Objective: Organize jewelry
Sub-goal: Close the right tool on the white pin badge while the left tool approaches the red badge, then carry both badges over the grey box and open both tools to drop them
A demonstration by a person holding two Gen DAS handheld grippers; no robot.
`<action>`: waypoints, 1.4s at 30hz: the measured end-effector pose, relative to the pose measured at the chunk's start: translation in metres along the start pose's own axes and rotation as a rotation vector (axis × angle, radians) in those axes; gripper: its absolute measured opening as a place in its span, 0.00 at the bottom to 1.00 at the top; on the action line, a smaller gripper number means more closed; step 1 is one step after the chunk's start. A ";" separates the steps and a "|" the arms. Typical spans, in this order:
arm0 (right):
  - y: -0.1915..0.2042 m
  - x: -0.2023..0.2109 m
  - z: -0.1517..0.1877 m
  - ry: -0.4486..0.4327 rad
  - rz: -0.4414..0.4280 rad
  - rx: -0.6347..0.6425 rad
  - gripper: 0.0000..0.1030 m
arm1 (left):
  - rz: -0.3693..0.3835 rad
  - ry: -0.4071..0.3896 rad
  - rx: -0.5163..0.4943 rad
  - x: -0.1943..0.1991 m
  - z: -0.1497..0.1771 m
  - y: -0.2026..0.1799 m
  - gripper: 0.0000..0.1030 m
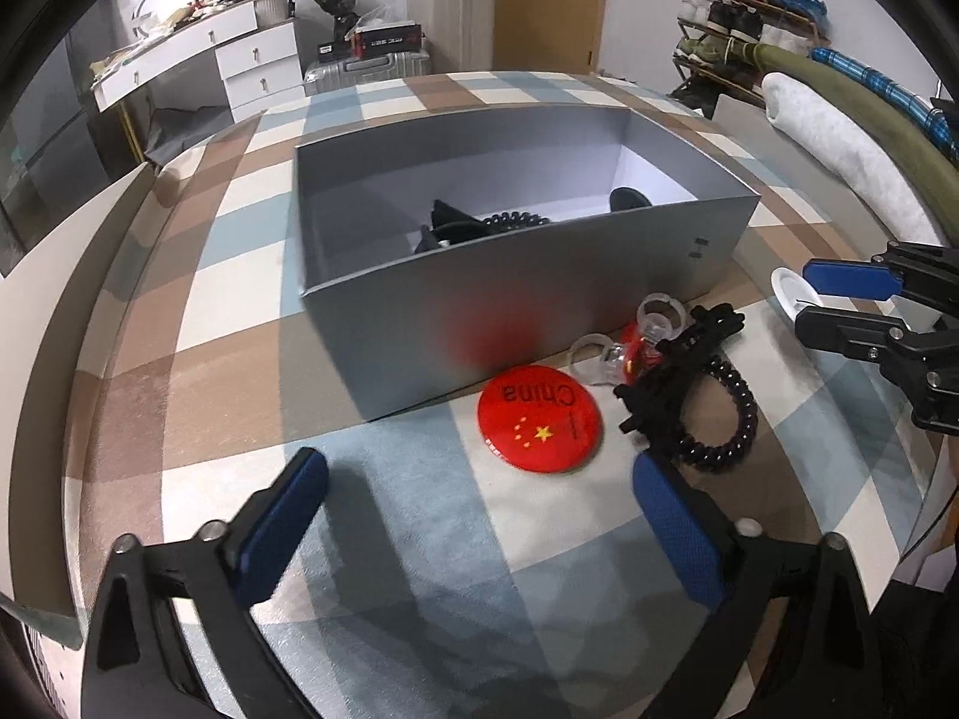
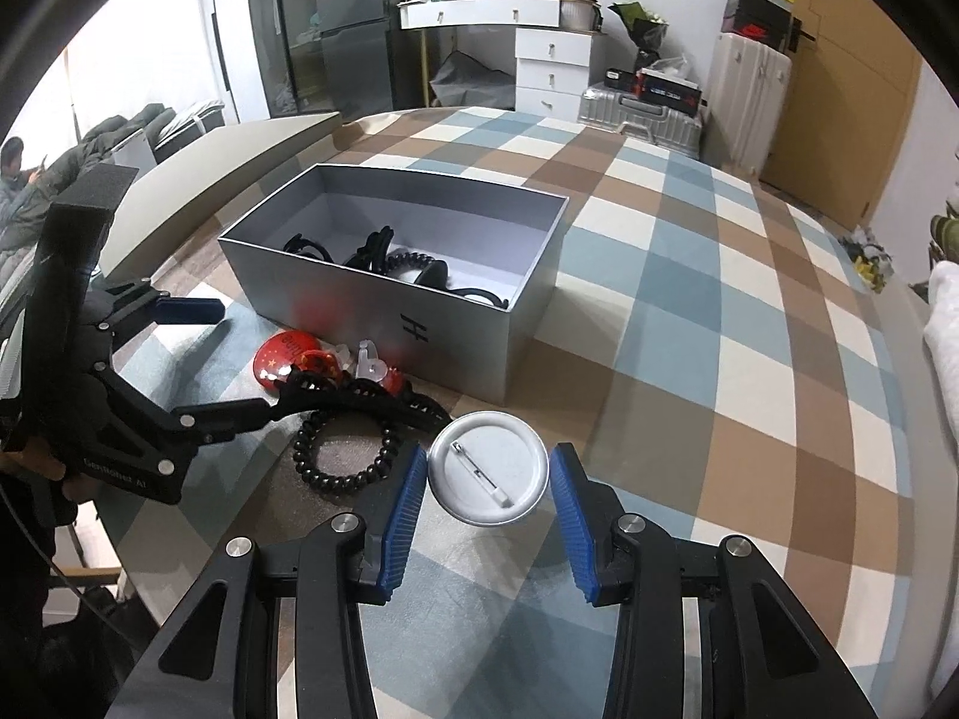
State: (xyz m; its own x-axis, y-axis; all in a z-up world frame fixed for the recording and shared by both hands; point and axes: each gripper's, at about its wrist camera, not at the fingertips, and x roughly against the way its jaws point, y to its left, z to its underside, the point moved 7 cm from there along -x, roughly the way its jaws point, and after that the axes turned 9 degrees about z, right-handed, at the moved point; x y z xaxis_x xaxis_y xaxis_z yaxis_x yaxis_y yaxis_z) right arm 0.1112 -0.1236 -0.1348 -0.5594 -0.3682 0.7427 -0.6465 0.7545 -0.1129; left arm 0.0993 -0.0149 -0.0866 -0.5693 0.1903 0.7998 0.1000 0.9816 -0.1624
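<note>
A grey open box [image 1: 509, 299] [image 2: 455, 323] sits on the checked cloth and holds several black hair accessories [image 2: 383, 257]. In front of it lie a red "China" badge [image 1: 535, 417] [image 2: 279, 359], clear rings with red pieces [image 1: 650, 329] [image 2: 368, 362], a black hair clip [image 1: 677, 371] and a black spiral hair tie [image 1: 728, 425] [image 2: 341, 455]. A white badge, pin side up [image 2: 488, 467] [image 1: 794, 290], lies between the pads of my open right gripper [image 2: 488, 500], which do not press it. My left gripper [image 1: 479, 521] is open and empty, just short of the red badge.
The checked cloth [image 2: 689, 299] covers the whole table. A grey box lid [image 2: 240, 180] leans at the far left edge. Behind the table stand white drawers [image 2: 551, 72], suitcases [image 2: 641, 111] and a shoe rack [image 1: 743, 18]. Rolled fabrics [image 1: 839, 138] lie at the right.
</note>
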 end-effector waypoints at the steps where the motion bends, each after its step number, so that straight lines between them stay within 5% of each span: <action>1: 0.000 0.000 0.000 0.000 0.001 0.000 0.40 | 0.000 -0.004 -0.006 0.000 -0.001 -0.001 0.88; 9: -0.002 0.005 -0.003 -0.011 0.002 -0.006 0.40 | -0.001 -0.019 -0.047 -0.001 -0.003 -0.009 0.71; 16: 0.000 0.005 -0.004 -0.015 -0.002 -0.002 0.40 | 0.012 -0.040 -0.060 0.002 -0.006 -0.011 0.36; 30: 0.001 0.007 -0.006 -0.032 -0.005 -0.005 0.40 | 0.053 -0.084 -0.080 0.016 -0.010 -0.016 0.36; 42: -0.003 0.026 -0.019 -0.132 -0.027 -0.053 0.40 | 0.095 -0.238 -0.096 0.054 -0.029 -0.021 0.36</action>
State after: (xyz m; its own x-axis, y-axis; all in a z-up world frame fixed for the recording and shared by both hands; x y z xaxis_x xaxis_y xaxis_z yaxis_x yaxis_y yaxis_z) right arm 0.1083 -0.1248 -0.1022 -0.6080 -0.4544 0.6511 -0.6359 0.7697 -0.0566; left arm 0.0904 -0.0245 -0.0237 -0.7284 0.2841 0.6234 0.2324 0.9585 -0.1653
